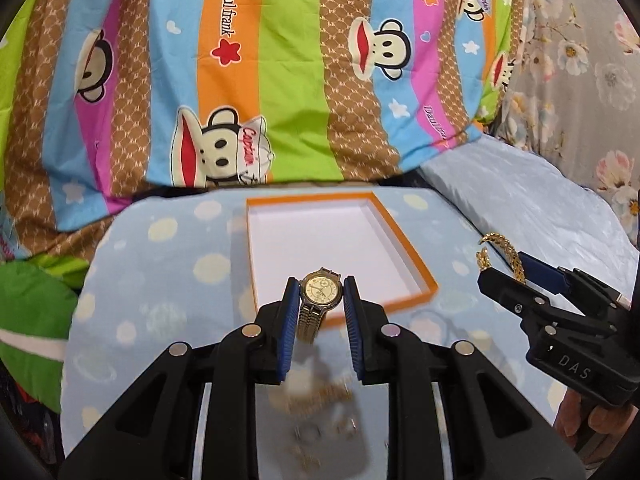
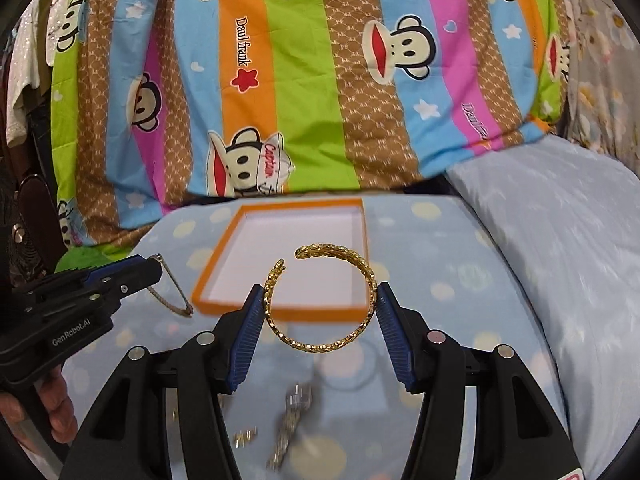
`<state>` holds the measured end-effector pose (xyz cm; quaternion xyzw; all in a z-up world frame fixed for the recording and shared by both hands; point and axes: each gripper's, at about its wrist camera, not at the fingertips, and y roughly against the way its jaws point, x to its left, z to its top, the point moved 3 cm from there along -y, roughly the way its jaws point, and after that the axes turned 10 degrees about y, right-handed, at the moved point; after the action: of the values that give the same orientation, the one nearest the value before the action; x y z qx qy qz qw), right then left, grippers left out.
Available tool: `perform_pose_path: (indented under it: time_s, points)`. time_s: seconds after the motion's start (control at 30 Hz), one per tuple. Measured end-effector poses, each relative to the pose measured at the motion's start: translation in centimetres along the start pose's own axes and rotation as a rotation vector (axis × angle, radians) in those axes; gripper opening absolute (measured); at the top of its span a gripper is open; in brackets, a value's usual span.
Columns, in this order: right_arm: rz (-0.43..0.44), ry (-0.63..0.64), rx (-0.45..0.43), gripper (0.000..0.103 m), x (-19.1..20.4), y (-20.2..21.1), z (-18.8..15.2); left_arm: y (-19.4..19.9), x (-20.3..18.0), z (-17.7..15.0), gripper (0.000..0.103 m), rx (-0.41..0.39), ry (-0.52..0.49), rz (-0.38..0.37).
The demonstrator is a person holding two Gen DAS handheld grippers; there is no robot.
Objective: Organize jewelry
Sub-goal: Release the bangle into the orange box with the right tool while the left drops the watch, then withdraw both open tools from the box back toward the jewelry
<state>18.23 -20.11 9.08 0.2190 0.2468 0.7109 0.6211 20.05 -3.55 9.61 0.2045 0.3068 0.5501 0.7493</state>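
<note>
Both grippers are loaded and raised over the bed; left gripper [image 1: 322, 304] is clenched on a gold watch [image 1: 320, 290], pads pressing the case sides, dial toward the camera, strap hanging down between the jaws; right gripper [image 2: 320, 304] grips a gold open bangle [image 2: 320, 298] across its width, ring lying roughly flat, its gap pointing away toward the box.

Key relation: the orange-rimmed box [image 1: 416, 246] lies straight ahead and below both grippers, empty white floor, long axis running away from the camera; from the left wrist the watch hangs over the box's near edge, so the left hand looks nearer; from the right wrist the bangle overlaps the near-right corner of the box [image 2: 212, 304].

View differences: left wrist shows the watch dial, and only a bit of the bangle in the right gripper at the frame's right edge; right wrist shows the whole bangle but only the watch strap side-on at left; more jewelry lies blurred on the dotted blue sheet [image 1: 160, 280] under the jaws in both views.

Judgement: next is lowering into the box and releasing; 2 pieces could collide.
</note>
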Motion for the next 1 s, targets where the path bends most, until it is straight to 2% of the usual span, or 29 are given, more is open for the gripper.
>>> perform_pose_path:
  time_s: [0.1,0.27,0.4,0.53,0.7,0.8,0.87,1.0]
  points:
    - [0.051,-0.023,0.036,0.055,-0.8,-4.2,2.4,-3.2,0.1,3.4,0.022,-0.018,0.007,0.000]
    - [0.069,-0.043,0.122,0.055,-1.9,-12.3,5.4,-9.4,0.7,6.8,0.022,-0.004,0.023,0.036]
    - [0.104,-0.086,0.204,0.055,-2.9,-17.4,5.8,-14.5,1.7,7.6,0.022,0.049,0.036,0.070]
    - [0.111,-0.098,0.267,0.055,-3.5,-20.9,5.7,-17.8,2.7,7.2,0.022,0.104,0.054,0.090]
    - [0.109,-0.066,0.308,0.056,-3.6,-22.8,5.5,-19.2,3.2,7.0,0.022,0.123,0.063,0.099]
    - [0.078,-0.019,0.296,0.059,-3.3,-23.0,5.4,-19.5,3.7,7.1,0.026,0.106,0.080,0.107]
    - [0.078,-0.022,0.284,0.062,-3.4,-22.7,5.5,-19.5,4.2,7.2,0.036,0.099,0.093,0.114]
    - [0.079,-0.041,0.236,0.062,-4.0,-21.0,6.1,-18.5,4.8,7.5,0.036,0.092,0.115,0.102]
